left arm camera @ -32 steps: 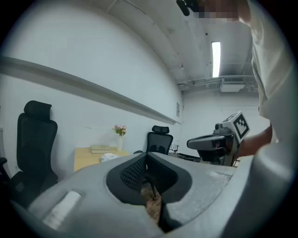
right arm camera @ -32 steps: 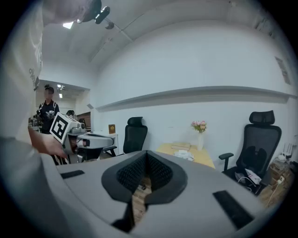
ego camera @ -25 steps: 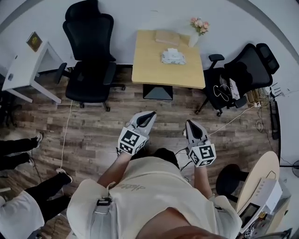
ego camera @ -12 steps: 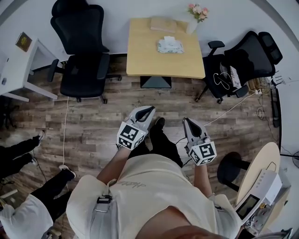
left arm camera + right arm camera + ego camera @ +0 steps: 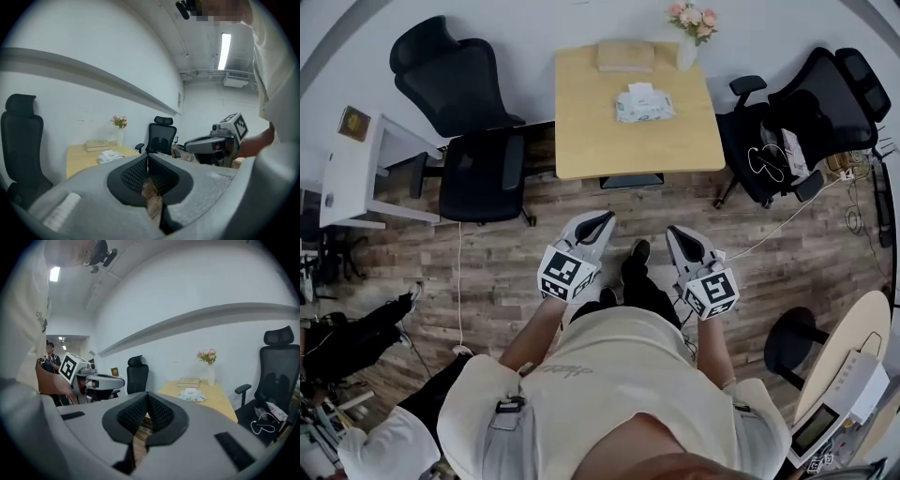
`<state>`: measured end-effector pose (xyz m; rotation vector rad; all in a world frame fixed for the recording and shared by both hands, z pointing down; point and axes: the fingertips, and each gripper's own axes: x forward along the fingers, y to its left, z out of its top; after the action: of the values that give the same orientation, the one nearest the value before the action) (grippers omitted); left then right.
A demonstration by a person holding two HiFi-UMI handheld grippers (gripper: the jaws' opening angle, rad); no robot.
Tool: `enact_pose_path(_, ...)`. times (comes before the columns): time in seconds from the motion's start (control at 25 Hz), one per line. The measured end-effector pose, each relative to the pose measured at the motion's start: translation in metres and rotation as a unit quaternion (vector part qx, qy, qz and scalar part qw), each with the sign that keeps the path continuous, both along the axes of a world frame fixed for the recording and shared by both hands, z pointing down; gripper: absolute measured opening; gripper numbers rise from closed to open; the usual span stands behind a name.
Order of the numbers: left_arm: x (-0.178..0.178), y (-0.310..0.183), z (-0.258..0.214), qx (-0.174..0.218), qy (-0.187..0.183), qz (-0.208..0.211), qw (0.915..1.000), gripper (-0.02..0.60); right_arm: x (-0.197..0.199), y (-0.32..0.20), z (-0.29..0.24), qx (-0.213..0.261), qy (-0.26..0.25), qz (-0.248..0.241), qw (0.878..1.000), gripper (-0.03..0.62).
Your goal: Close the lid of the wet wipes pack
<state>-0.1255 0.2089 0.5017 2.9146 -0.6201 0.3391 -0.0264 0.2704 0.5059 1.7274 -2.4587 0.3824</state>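
Observation:
The wet wipes pack (image 5: 643, 103), pale green and white, lies on the far half of a light wooden table (image 5: 591, 141); a white flap sticks up from its top. It also shows small in the left gripper view (image 5: 108, 157) and the right gripper view (image 5: 191, 395). My left gripper (image 5: 605, 217) and right gripper (image 5: 673, 232) are held side by side over the wooden floor, well short of the table. Both are shut with nothing between their jaws, as the left gripper (image 5: 148, 157) and right gripper (image 5: 147, 394) show in their own views.
A tan book (image 5: 625, 54) and a vase of pink flowers (image 5: 689, 23) stand at the table's back. Black office chairs flank it, one at the left (image 5: 473, 141) and one at the right (image 5: 811, 112). A white desk (image 5: 356, 178) stands far left. Cables cross the floor.
The person has stepped forward, so the table and wipes pack sit nearer and more central. Both grippers keep their pose in front of the body and stay shut.

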Motion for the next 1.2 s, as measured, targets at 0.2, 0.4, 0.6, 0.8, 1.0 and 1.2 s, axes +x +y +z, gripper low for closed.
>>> enact_pose_path(0.2, 0.047, -0.045, -0.023, 0.034, -0.019, 0.009, 0.9992, 0.018, 0.035, -0.053, -0.002, 0.004, -0.014, -0.029, 0.999, 0.003)
enact_pose_path(0.4, 0.077, -0.079, -0.026, 0.024, -0.011, -0.002, 0.9997, 0.018, 0.072, -0.097, 0.003, 0.002, -0.002, -0.057, 0.998, 0.003)
enact_pose_path(0.6, 0.085, -0.11, -0.014, 0.011, -0.014, -0.034, 0.9993, 0.018, 0.096, -0.128, 0.011, 0.0, -0.001, -0.065, 0.998, 0.003)
enact_pose_path(0.8, 0.091, -0.139, -0.02, 0.009, -0.013, -0.051, 0.9986, 0.018, 0.102, -0.146, 0.019, -0.024, -0.007, -0.08, 0.996, 0.002)
enact_pose_path(1.0, 0.102, -0.175, -0.006, -0.011, -0.009, -0.057, 0.9983, 0.018, 0.11, -0.179, 0.02, -0.031, 0.01, -0.084, 0.996, 0.003)
enact_pose_path(1.2, 0.123, -0.222, 0.006, -0.018, -0.001, -0.043, 0.9989, 0.018, 0.132, -0.213, 0.022, -0.044, 0.023, -0.058, 0.997, 0.003)
